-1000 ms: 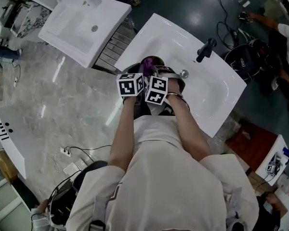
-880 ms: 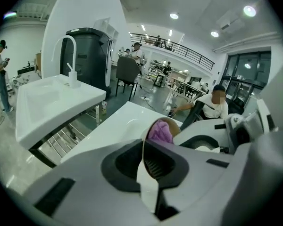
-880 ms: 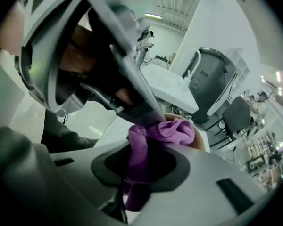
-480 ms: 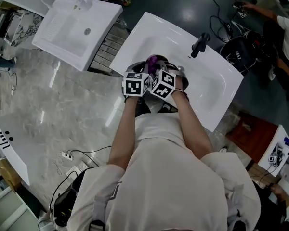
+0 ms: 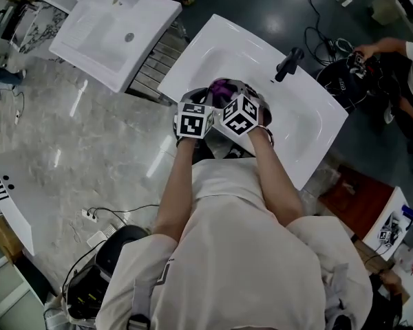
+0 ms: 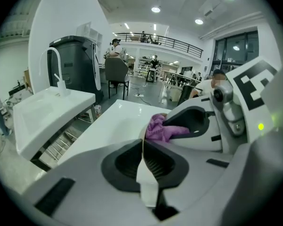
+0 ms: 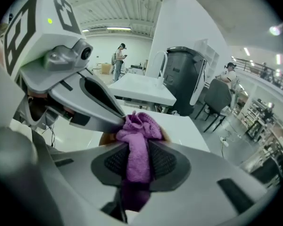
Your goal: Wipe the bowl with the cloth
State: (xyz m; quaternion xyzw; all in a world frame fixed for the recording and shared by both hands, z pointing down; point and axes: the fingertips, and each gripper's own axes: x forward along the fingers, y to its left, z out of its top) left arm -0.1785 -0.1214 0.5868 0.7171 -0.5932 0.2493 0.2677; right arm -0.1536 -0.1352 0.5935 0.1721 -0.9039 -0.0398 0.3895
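Now we are clamping our left gripper (image 6: 142, 150) on the thin, pale rim of the bowl (image 6: 146, 185), while our right gripper (image 7: 137, 163) is pinching the fuzzy purple cloth (image 7: 138, 132), bunched at twelve o'clock over the glossy white sink (image 5: 311, 124).

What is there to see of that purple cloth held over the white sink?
The cloth is purple and looks like soft, fuzzy terry towelling. The right gripper has its jaws shut on it: a folded strip runs down between them and hangs out below in shadow, while a crumpled bunch bulges past the jaw tips. That bunch sits close against the left gripper, whose jaws are shut on the bowl rim. In the head view only a small purple patch shows, above the basin.
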